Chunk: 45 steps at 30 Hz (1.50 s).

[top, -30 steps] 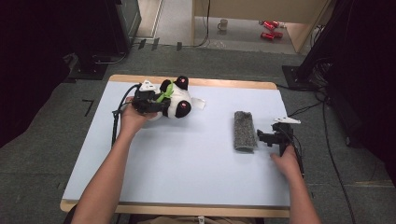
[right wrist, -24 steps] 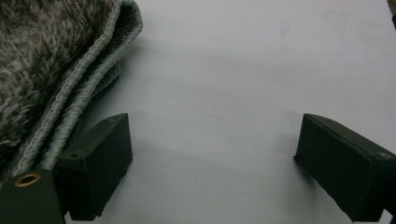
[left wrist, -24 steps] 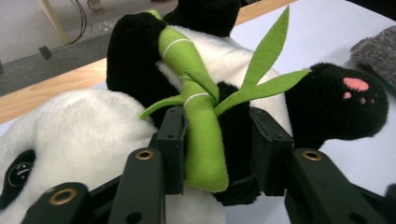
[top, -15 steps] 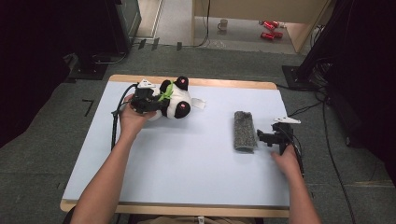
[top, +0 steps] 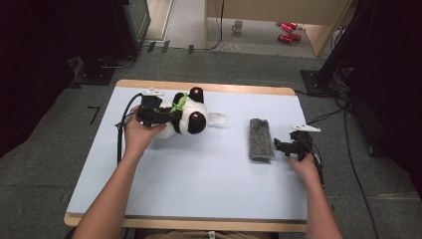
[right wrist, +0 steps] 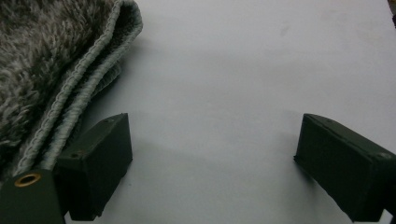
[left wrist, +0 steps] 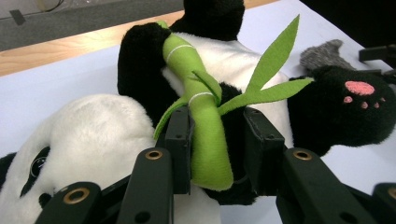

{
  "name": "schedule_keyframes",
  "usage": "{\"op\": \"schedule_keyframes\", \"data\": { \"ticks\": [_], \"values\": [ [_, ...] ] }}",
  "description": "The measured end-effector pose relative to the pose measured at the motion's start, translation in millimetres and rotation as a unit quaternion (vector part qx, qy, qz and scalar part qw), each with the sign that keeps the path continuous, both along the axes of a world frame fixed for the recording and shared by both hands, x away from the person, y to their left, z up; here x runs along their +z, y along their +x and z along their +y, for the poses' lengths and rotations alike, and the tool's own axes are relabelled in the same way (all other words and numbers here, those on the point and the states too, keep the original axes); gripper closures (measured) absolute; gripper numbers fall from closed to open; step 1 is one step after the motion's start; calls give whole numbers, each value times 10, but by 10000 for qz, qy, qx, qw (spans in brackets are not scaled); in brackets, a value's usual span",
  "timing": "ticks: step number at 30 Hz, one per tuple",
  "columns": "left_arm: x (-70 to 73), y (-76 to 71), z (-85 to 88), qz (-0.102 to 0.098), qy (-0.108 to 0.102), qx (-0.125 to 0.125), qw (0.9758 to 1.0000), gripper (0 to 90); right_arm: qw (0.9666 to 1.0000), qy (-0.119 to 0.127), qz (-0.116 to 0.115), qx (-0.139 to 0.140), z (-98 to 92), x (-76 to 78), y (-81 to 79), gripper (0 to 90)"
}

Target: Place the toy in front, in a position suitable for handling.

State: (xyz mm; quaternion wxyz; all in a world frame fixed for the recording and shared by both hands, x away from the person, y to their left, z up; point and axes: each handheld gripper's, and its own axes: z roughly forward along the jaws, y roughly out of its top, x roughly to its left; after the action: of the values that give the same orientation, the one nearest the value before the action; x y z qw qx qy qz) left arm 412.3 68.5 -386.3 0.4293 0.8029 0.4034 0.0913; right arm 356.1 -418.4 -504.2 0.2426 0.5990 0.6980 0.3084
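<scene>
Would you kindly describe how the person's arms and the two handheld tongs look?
Both forearms are bare, with no sleeves in sight. The left tongs and right tongs are black, each topped by a pale plate and trailing a black cable. Their jaws are blocky black bars with brass-ringed holes.

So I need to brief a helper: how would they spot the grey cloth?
On the pale blue table top, look to its right half. The folded fuzzy grey cloth lies there flat beside the right gripper, far from the black-and-white panda toy; it is the only grey, flat thing.

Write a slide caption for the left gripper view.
Left gripper clamps the plush panda's green bamboo stalk.
</scene>
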Motion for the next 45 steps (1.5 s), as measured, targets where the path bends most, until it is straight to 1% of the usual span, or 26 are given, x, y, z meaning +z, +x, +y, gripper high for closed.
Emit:
{"op": "schedule_keyframes", "data": {
  "ticks": [4, 8, 11, 14, 17, 20, 24, 26, 28, 30, 32, 33, 34, 36, 37, 38, 39, 42, 44, 45],
  "values": [
    [39, -160, -68, -20, 65, 5, 10000, 667, 10000, -3, -1, -1, 0, 0, 0, 104],
    [51, -327, -145, 3, 45, 33, 10000, 667, 10000, -13, 0, 6, 1, 0, 2, 103],
    [28, -459, -229, 23, 77, 7, 10000, 667, 10000, -12, 7, 10, 1, 1, 4, 103],
    [-5, -562, -305, 77, 62, -57, 9999, 667, 10000, -12, 10, 15, 0, 1, 5, 102],
    [-34, -640, -340, 134, -19, -33, 9999, 667, 10000, -15, 6, 13, 2, 1, 5, 102],
    [-52, -717, -376, 114, -23, 3, 9999, 666, 10000, -24, 2, 12, 5, 1, 5, 103],
    [-134, -747, -427, 174, -46, -72, 9998, 661, 10000, -31, 2, 14, 7, 2, 4, 105],
    [-165, -761, -448, 152, -33, -114, 9998, 651, 10000, -36, 6, 16, 7, 4, 5, 105],
    [-180, -784, -460, 74, -9, -104, 9999, 625, 10000, -33, 10, 12, 6, 5, 5, 107],
    [-183, -785, -452, 91, -4, -159, 9998, 603, 10000, -35, 10, 2, 8, 8, 4, 116],
    [-185, -786, -439, 65, -5, -236, 9997, 568, 10000, -37, 18, -5, 12, 17, 2, 134],
    [-185, -785, -431, 83, -60, -266, 9996, 549, 10000, -45, 19, 16, 15, 22, 1, 150],
    [-185, -778, -420, 148, -136, -298, 9994, 533, 10000, -45, 20, 46, 18, 28, -1, 170],
    [-166, -752, -382, 339, -327, -363, 9982, 495, 10000, -36, 45, 65, 27, 44, -8, 215],
    [-154, -747, -360, 366, -420, -385, 9977, 479, 10000, -44, 39, 70, 29, 53, -12, 222],
    [-136, -742, -336, 390, -469, -376, 9974, 469, 10000, -48, 44, 68, 32, 61, -17, 224],
    [-120, -743, -312, 362, -541, -367, 9972, 462, 10000, -40, 31, 70, 30, 75, -24, 224],
    [-74, -752, -237, 177, -537, -314, 9979, 452, 9999, 94, -53, -5, 17, 132, -46, 238],
    [-57, -746, -191, 191, -537, -289, 9980, 438, 9998, 187, -115, -4, 18, 177, -61, 244],
    [-55, -744, -167, 181, -535, -300, 9980, 437, 9997, 235, -78, 20, 26, 197, -58, 244]
  ]
}}
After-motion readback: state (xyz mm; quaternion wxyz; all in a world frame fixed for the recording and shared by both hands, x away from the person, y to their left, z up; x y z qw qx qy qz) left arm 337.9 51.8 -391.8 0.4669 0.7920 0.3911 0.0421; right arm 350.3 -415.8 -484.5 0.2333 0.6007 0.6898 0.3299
